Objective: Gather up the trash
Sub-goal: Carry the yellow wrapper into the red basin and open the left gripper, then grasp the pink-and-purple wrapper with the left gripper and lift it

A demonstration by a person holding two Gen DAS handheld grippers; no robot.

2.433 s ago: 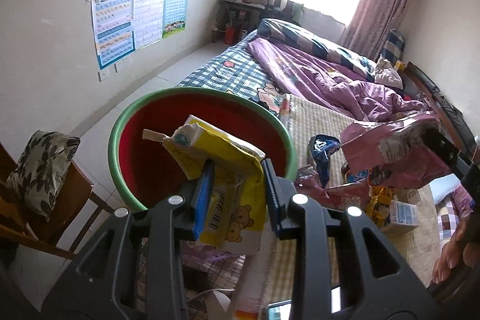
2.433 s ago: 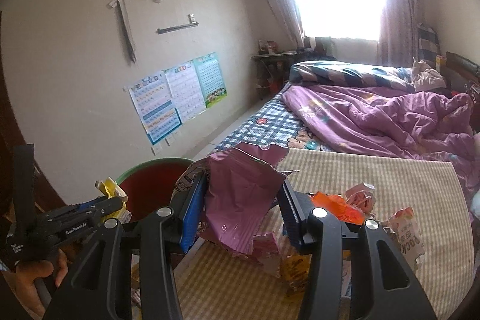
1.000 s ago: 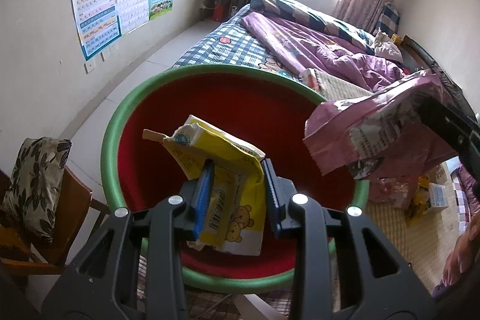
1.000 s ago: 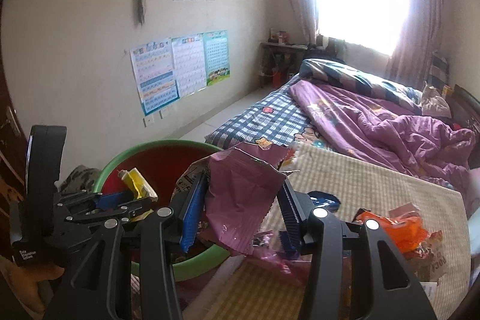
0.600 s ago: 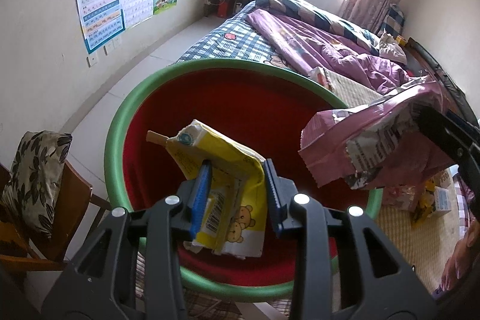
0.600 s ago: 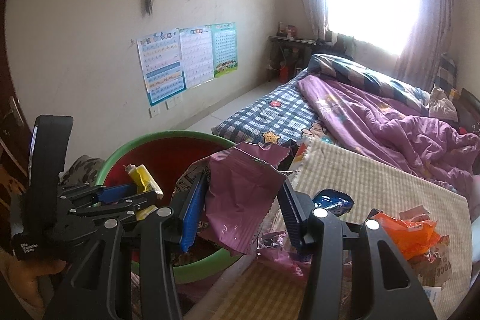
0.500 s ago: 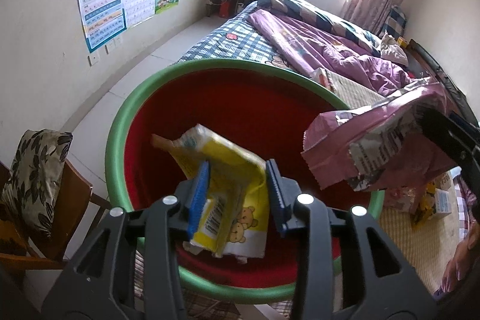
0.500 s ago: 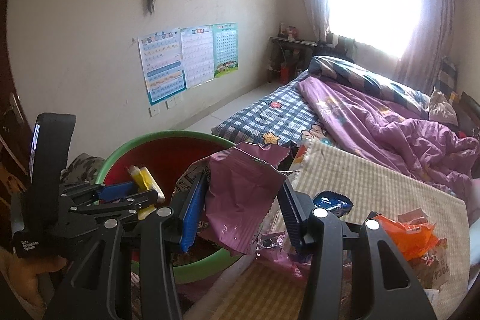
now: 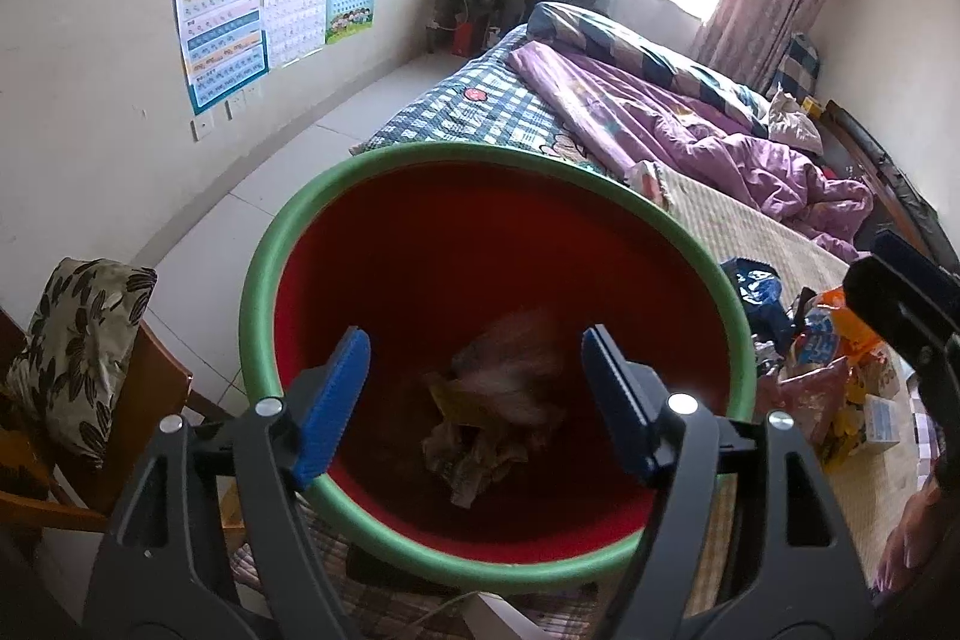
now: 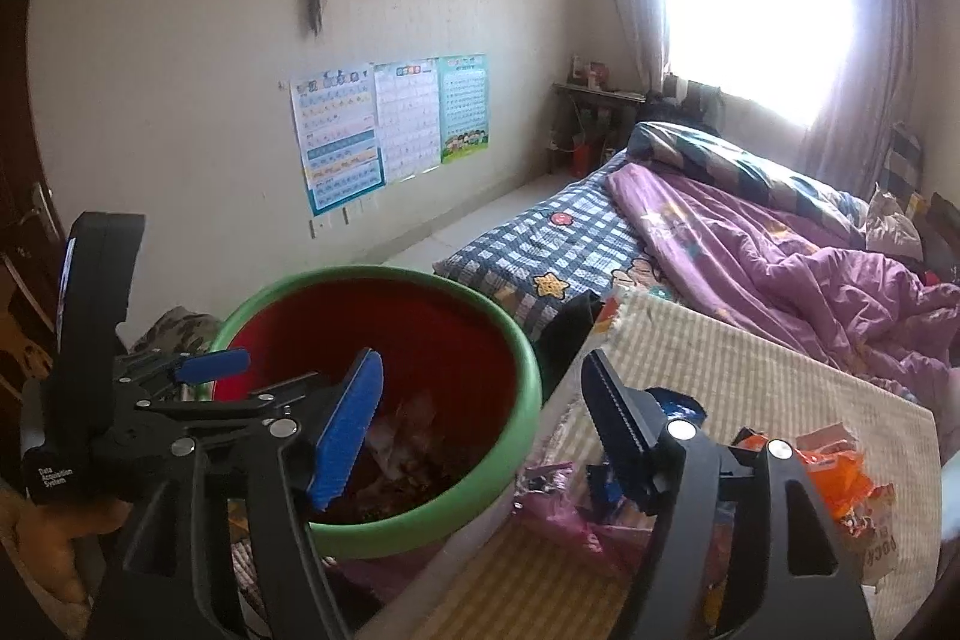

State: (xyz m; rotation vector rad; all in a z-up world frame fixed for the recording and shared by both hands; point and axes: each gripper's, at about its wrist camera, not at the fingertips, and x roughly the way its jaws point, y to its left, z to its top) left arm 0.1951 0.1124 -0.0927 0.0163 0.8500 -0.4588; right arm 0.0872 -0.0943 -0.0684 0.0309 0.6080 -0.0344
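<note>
A red basin with a green rim (image 9: 288,232) stands at the bed's edge, right under my left gripper (image 9: 474,346). Its jaws are opening and nothing is between them. Down in the basin lie crumpled wrappers (image 9: 474,454), with a yellow wrapper (image 9: 456,394) and a blurred pink bag (image 9: 516,358) on top. My right gripper (image 10: 483,361) hangs over the basin's near rim (image 10: 528,358); its jaws are also opening, with nothing in them. More trash lies on the straw mat: an orange wrapper (image 10: 834,466), a pink wrapper (image 10: 564,508) and a blue wrapper (image 9: 750,280).
A wooden chair with a leaf-print cushion (image 9: 78,340) stands left of the basin. The bed carries a purple quilt (image 10: 780,256) and a checked sheet (image 10: 540,244). Posters (image 10: 390,130) hang on the left wall. A hand (image 10: 54,520) holds the left gripper's handle.
Both grippers have opened. The yellow wrapper left the left gripper and the pink bag left the right one; both now lie in the basin.
</note>
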